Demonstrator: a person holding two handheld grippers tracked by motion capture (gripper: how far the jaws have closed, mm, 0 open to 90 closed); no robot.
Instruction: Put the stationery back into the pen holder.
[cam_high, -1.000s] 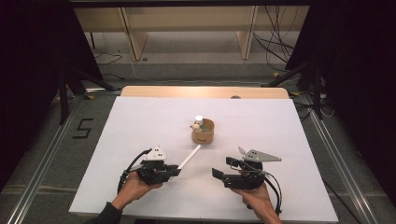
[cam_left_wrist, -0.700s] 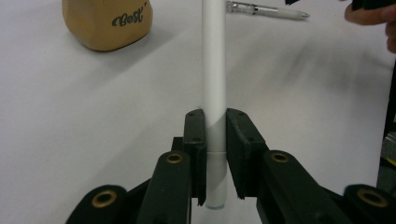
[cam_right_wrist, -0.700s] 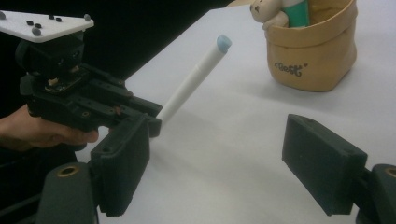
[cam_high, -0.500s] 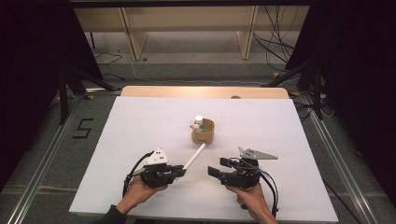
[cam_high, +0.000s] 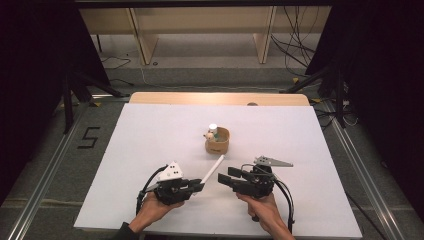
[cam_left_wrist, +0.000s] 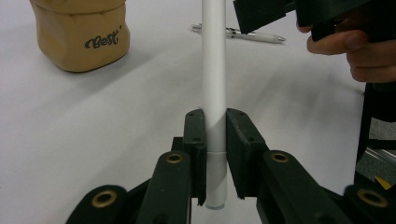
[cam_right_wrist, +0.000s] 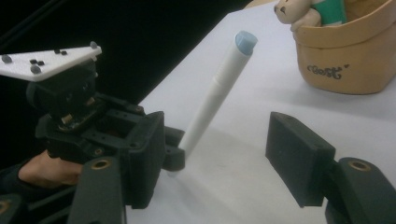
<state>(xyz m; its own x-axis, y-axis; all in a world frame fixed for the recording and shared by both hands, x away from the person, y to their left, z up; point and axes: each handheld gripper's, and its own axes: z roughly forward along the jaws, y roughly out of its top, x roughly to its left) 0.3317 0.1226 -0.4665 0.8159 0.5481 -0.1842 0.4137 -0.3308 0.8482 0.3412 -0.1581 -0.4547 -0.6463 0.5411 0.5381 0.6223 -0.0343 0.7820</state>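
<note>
My left gripper (cam_high: 197, 186) is shut on the lower end of a white marker (cam_high: 212, 170). The marker slants up and away toward a tan cup (cam_high: 218, 142). In the left gripper view both pads clamp the marker (cam_left_wrist: 215, 84) near its base. My right gripper (cam_high: 224, 179) faces the left one from the right. Its jaws have just been closing and stand apart with nothing pressed between them. In the right gripper view the marker (cam_right_wrist: 219, 93), with its pale blue end up, rises ahead of the right gripper (cam_right_wrist: 222, 158), and the left gripper (cam_right_wrist: 93, 126) holds it.
The tan cup (cam_right_wrist: 348, 56) holds a small bear figure (cam_right_wrist: 292, 11) and a green-wrapped item. A thin pen (cam_left_wrist: 238, 33) lies on the white table (cam_high: 125, 150) beyond the marker. A wooden strip (cam_high: 220, 98) runs along the table's far edge.
The right gripper has edged left toward the marker and its jaws have narrowed. The left gripper keeps its hold on the marker and has barely shifted.
</note>
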